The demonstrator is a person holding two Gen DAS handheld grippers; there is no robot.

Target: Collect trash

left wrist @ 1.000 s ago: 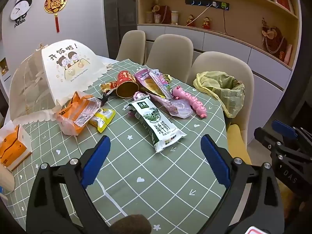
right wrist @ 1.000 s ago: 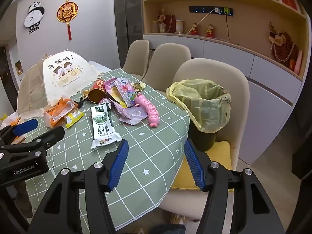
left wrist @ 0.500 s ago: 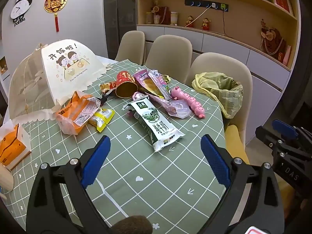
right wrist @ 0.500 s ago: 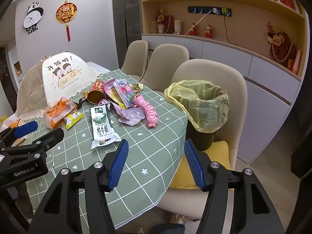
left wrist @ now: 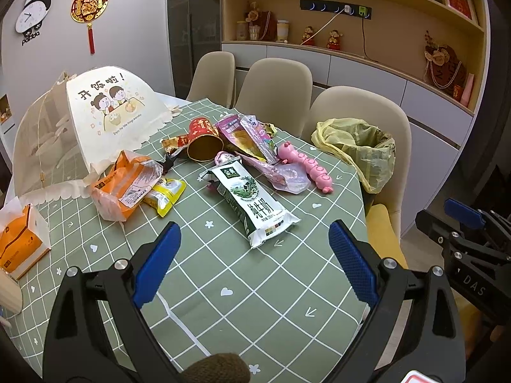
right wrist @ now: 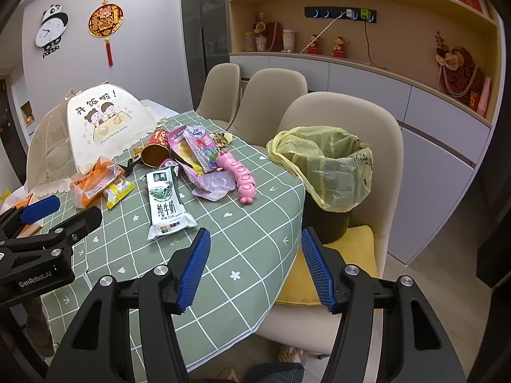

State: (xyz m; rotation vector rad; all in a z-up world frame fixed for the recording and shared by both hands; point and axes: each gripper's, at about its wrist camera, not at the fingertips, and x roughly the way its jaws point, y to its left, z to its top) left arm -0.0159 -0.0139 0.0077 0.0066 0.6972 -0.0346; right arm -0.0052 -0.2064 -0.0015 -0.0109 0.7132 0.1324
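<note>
Both sets of fingers spread wide, empty: left gripper, right gripper; milk pouch mid-frame on counter.

I have drawn my left hand-held gripper slightly back from the milk carton; my right hand-held gripper edged forward.

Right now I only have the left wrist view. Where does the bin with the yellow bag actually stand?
Observer: The bin stands on the yellow cushion of a chair pulled up to the table.
Operator: Is the bag empty?
Observer: No trash shows inside the yellow bag, though its bottom is hidden.
Operator: Is the right gripper open?
Observer: Yes, the right gripper is open and holds nothing.
</note>
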